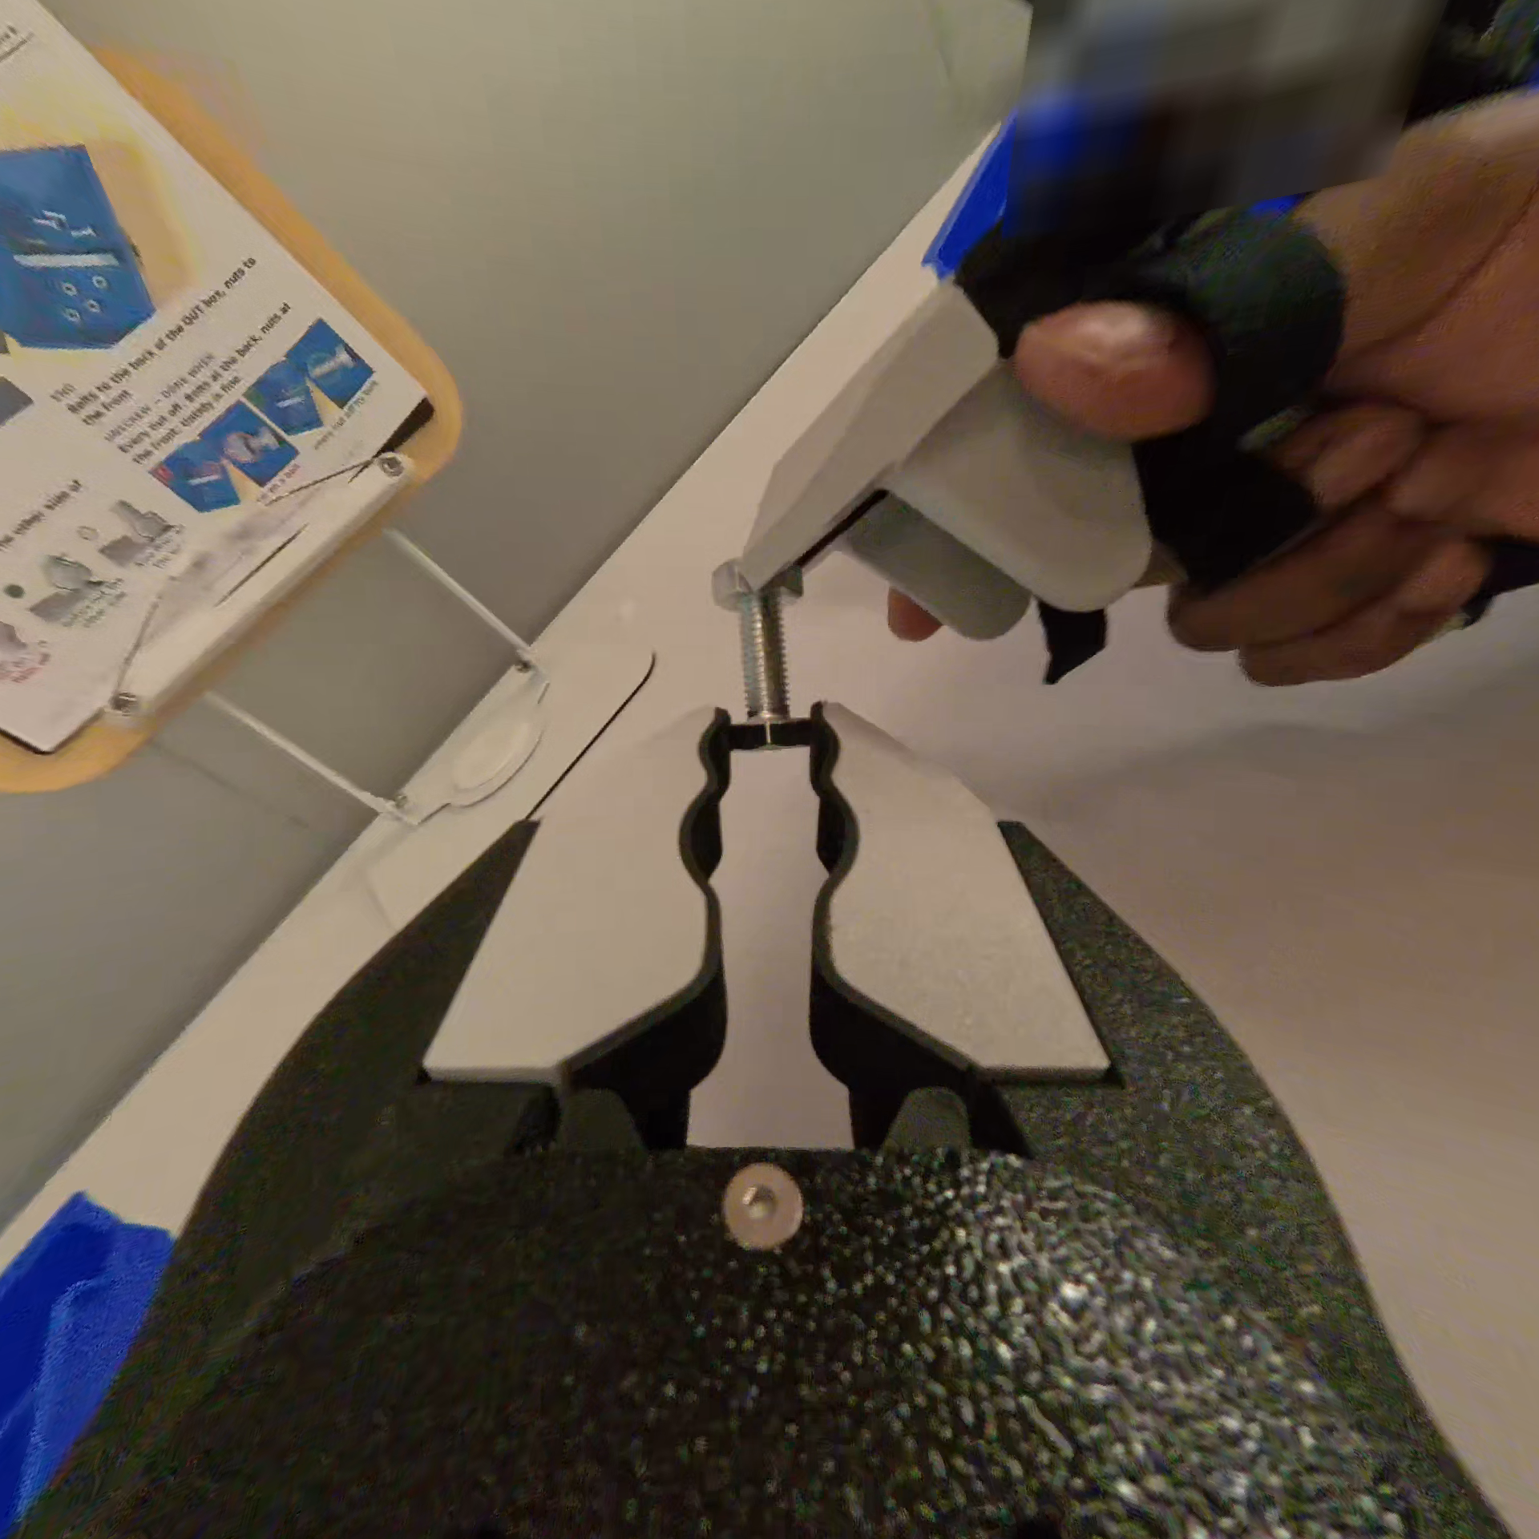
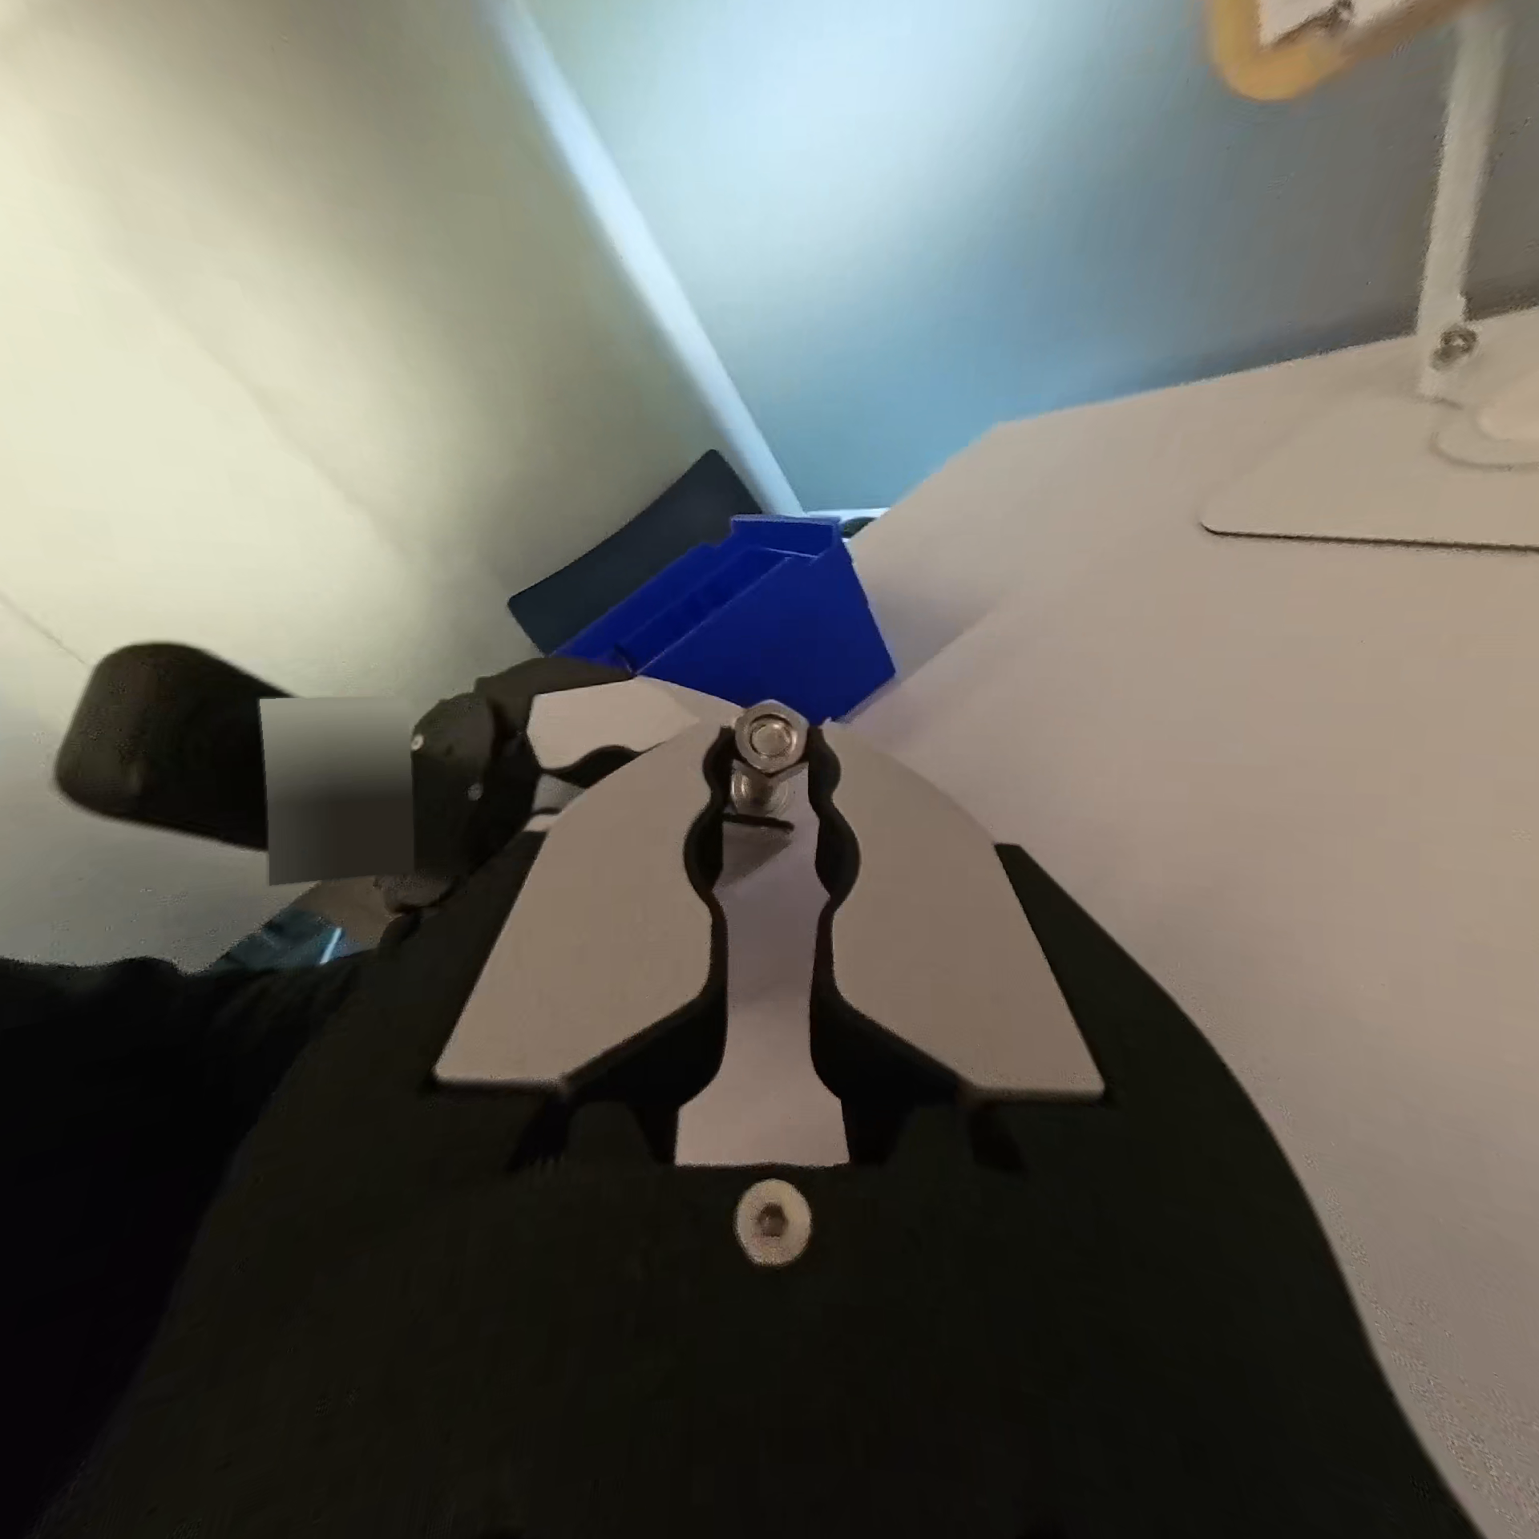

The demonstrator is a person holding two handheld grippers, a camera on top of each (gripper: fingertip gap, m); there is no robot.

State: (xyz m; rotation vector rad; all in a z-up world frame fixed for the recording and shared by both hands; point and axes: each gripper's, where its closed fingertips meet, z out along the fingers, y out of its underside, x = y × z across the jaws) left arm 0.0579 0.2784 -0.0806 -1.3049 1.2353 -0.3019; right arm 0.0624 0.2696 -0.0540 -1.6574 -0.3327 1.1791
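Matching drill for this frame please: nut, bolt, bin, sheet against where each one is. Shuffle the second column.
1. nut
2. bolt
3. bin
4. sheet

A. lower end gripped in the left tool
B. clipped to a wooden board on a white stand
C. gripped in the right tool, on the bolt's top end
D. beyond the right tool's tips, at the table edge

Pairs: 1-C, 2-A, 3-D, 4-B
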